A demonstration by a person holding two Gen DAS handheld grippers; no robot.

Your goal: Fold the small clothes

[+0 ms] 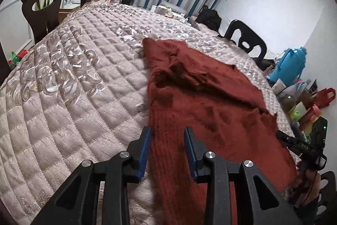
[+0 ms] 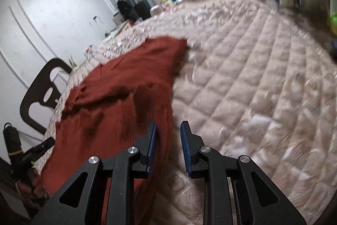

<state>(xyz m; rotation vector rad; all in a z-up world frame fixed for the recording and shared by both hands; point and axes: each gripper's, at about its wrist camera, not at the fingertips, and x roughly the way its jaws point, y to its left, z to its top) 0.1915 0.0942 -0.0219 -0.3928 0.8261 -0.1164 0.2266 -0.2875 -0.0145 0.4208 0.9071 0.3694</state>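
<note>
Rust-red knit garment (image 1: 202,98), one only

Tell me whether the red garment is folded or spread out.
Mostly spread: the red garment lies open across the quilted cover, rumpled at its far end; no neat fold shows.

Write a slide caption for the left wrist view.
Open left tool poised over the near edge of a crumpled red cloth on a quilt.

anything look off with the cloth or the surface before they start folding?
The red knit garment lies rumpled, not flat: a bunched ridge crosses its middle and the right edge is ragged. It lies on the quilted cover. No spill or damage visible. Both claws look open.
</note>
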